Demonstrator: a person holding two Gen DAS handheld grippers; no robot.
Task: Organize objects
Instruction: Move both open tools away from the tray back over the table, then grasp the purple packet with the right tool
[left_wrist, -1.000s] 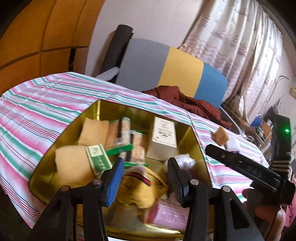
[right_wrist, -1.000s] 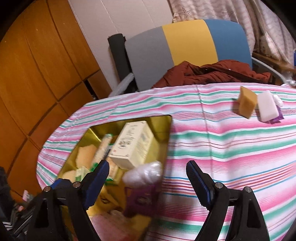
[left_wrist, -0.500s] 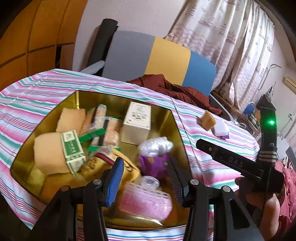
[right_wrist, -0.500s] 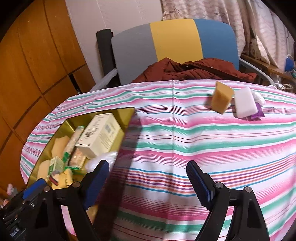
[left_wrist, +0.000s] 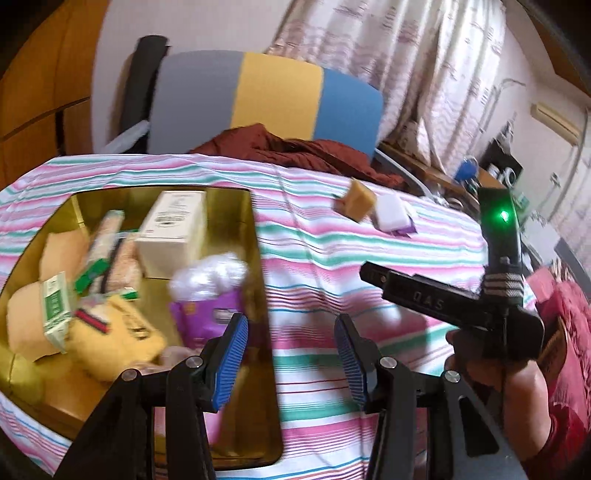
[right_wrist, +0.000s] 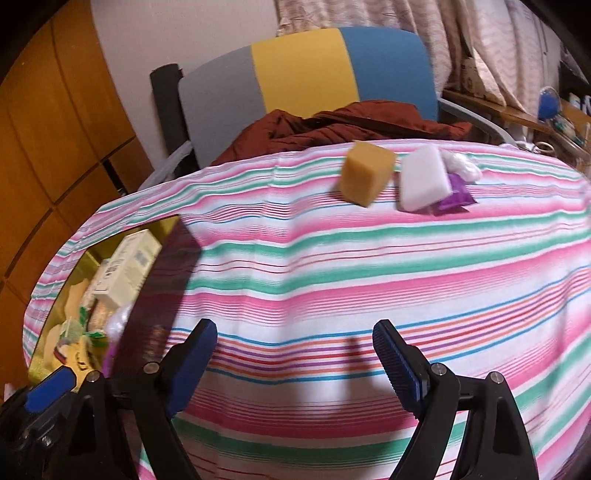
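The gold tin (left_wrist: 255, 236) at nine o'clock already holds most items. A tan sponge (right_wrist: 365, 173), white block (right_wrist: 424, 177) and purple packet (right_wrist: 456, 197) at one o'clock remain out. Both the left gripper (left_wrist: 291, 347) and right gripper (right_wrist: 295, 354) have jaws apart, holding nothing.

Glossy gold metal tin (left_wrist: 255, 236), striped cloth tablecloth (right_wrist: 369, 266) (matt), porous tan sponge (right_wrist: 365, 173)

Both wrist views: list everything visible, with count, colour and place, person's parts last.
Tin: one, gold, left on cloth, filled with assorted items.
Box: one, cream, in tin.
Sponge: one, orange, far on cloth.
Block: one, white, beside sponge, over purple packet.
Tablecloth: one, pink-green striped.
Chair: one, grey-yellow-blue, behind table.
Garment: one, dark red, on chair.
Left gripper: empty, open.
Right gripper: empty, open.
Hand: one, holding right gripper.
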